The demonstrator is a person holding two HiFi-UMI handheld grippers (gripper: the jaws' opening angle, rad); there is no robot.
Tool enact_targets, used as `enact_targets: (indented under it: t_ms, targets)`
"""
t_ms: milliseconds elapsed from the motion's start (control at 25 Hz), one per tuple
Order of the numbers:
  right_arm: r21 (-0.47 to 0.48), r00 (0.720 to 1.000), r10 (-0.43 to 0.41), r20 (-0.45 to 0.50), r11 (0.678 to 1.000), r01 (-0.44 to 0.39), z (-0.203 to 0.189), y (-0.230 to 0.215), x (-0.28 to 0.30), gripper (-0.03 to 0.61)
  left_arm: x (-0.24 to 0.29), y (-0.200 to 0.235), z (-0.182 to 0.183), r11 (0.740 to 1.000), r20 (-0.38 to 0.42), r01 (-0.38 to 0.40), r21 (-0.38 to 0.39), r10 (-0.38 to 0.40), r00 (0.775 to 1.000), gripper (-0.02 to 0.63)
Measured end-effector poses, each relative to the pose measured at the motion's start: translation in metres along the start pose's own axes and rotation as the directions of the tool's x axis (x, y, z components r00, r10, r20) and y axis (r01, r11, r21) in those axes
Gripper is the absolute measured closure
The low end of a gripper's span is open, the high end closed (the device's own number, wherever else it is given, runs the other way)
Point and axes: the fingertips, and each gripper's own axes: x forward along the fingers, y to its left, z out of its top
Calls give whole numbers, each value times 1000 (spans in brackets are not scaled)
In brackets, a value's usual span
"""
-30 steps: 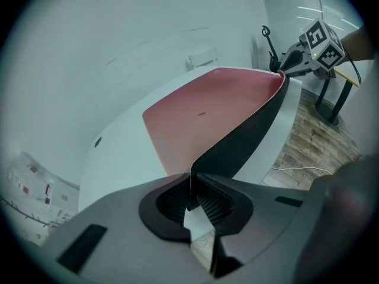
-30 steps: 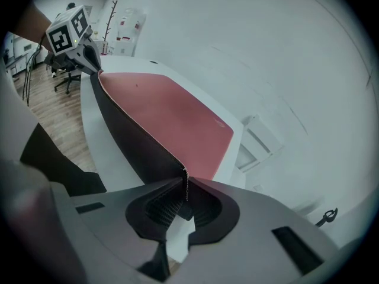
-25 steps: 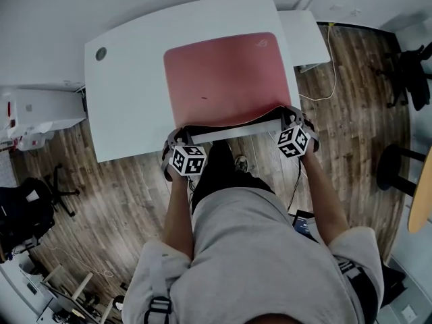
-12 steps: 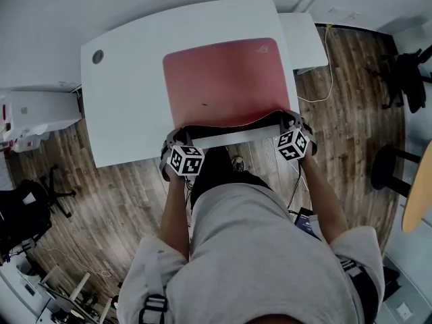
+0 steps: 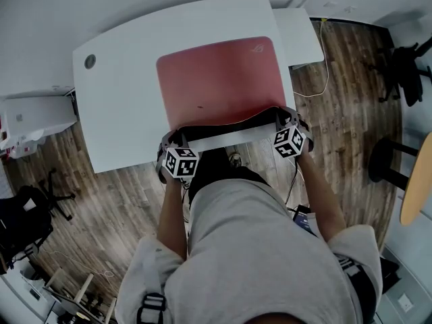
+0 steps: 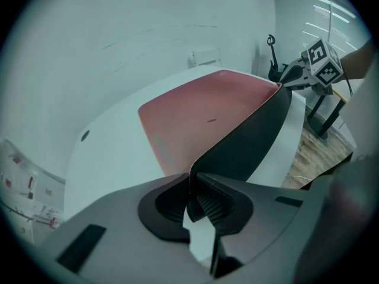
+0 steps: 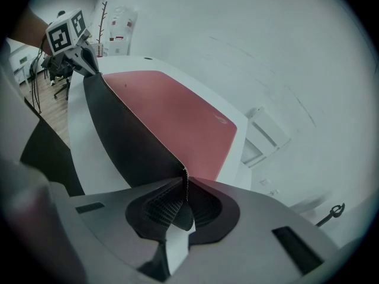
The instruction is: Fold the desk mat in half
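Note:
A red desk mat (image 5: pixel 216 79) with a black underside lies on the white desk (image 5: pixel 125 93). Its near edge is lifted off the desk, so the dark underside (image 6: pixel 249 141) shows. My left gripper (image 5: pixel 177 140) is shut on the mat's near left corner (image 6: pixel 190 173). My right gripper (image 5: pixel 286 121) is shut on the near right corner (image 7: pixel 185 173). Between the two corners the raised edge sags a little. From each gripper view the other gripper shows at the far end of the lifted edge, the right gripper (image 6: pixel 299 76) and the left gripper (image 7: pixel 80 52).
The desk's near edge (image 5: pixel 223 139) is just under the lifted mat. A round cable hole (image 5: pixel 90 61) sits at the desk's far left. A white side unit (image 5: pixel 304 32) adjoins the desk on the right, with a cable (image 5: pixel 324 66) on the wooden floor. Chairs (image 5: pixel 405 59) stand around.
Both grippers keep their hold on the mat's corners, which stay raised at about the same height. The head view has shifted slightly.

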Motion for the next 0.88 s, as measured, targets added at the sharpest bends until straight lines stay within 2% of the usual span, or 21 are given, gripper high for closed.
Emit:
enact_targets:
  t_ms: [640,880]
  targets:
    - [-22,998,55,-40,998,-56,1,-2,9,522,7,5,8,999,-17,49,7,-48,999,572]
    - [-60,993,108,-50,992,-111,3,-1,10,522,5,5,7,994,-39,107,9,-106,994,572]
